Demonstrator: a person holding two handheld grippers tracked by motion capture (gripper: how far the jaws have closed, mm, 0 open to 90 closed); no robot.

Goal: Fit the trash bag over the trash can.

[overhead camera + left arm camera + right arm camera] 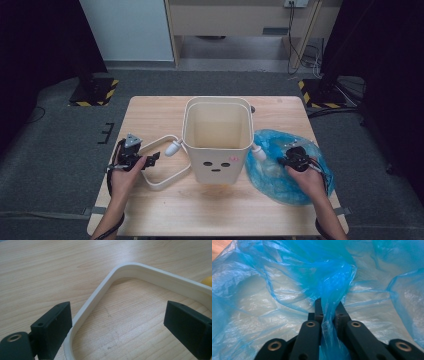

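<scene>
The cream bin on the counter bears three dark marks like a face and a small pink mark, too small to read. The right tongs are pinched tight on a fold of the blue plastic bag, which lies right of the bin. The left tongs gape wide, one jaw touching the cream ring lying flat left of the bin.

Thin, crinkled, glossy blue plastic bag; smooth matt cream plastic bin; pale grained wooden table.
</scene>
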